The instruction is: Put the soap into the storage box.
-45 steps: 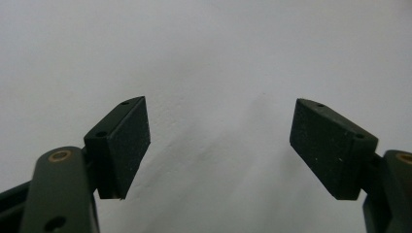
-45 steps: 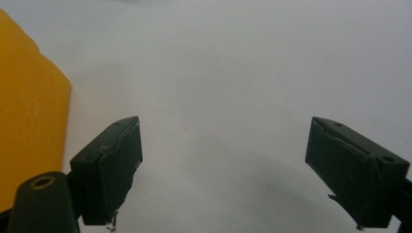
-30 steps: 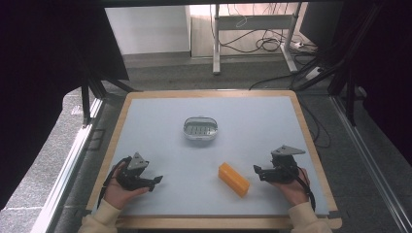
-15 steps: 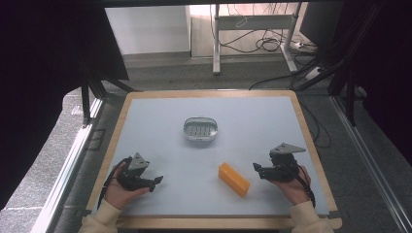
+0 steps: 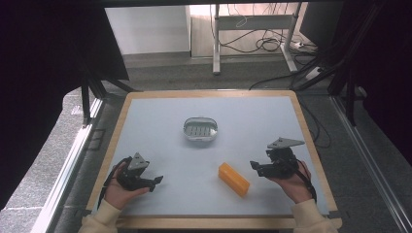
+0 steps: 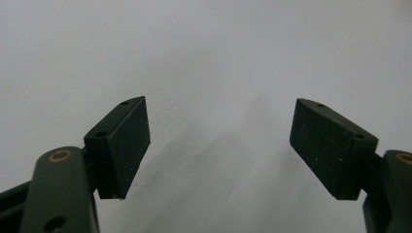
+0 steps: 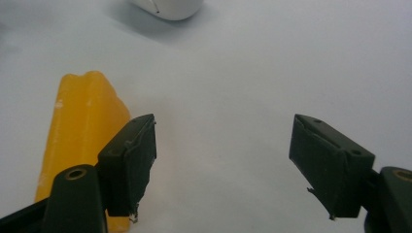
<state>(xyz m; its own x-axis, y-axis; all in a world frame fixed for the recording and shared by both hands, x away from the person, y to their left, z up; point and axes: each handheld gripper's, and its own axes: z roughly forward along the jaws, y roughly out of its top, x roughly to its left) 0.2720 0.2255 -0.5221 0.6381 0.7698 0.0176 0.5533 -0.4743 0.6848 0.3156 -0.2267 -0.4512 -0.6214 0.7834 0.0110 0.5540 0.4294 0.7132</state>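
We find no brand, label or readable writing on anything here. We take the yellow bar (image 5: 233, 179) as our landmark: it lies flat on the pale table top (image 5: 160, 131), slanted, toward the near edge and right of the middle. The right gripper (image 5: 253, 166) hangs just beside the bar's right end, apart from it, tips pointing toward the bar. Its jaws have just been closing partway, yet they stand apart with nothing between them; the bare table shows in the gap. In the right gripper view the yellow bar (image 7: 82, 136) runs along the outside of the jaw at the left of that view, partly hidden behind it, and we cannot tell whether that jaw brushes it. The left gripper (image 5: 156, 180) sits well to the left of the bar, held low over the table in the left hand (image 5: 119, 187). Its jaws are spread wide on nothing. Beyond the bar, near the middle of the table, stands a small oval metal dish (image 5: 200, 129) with a ridged inside. The high view gives us the dish's ridges, both hands and the wooden rim (image 5: 214, 223) of the table. The right gripper view adds the bar's waxy, lumpy surface and a pale rounded shape (image 7: 167, 7), cut off at the top edge
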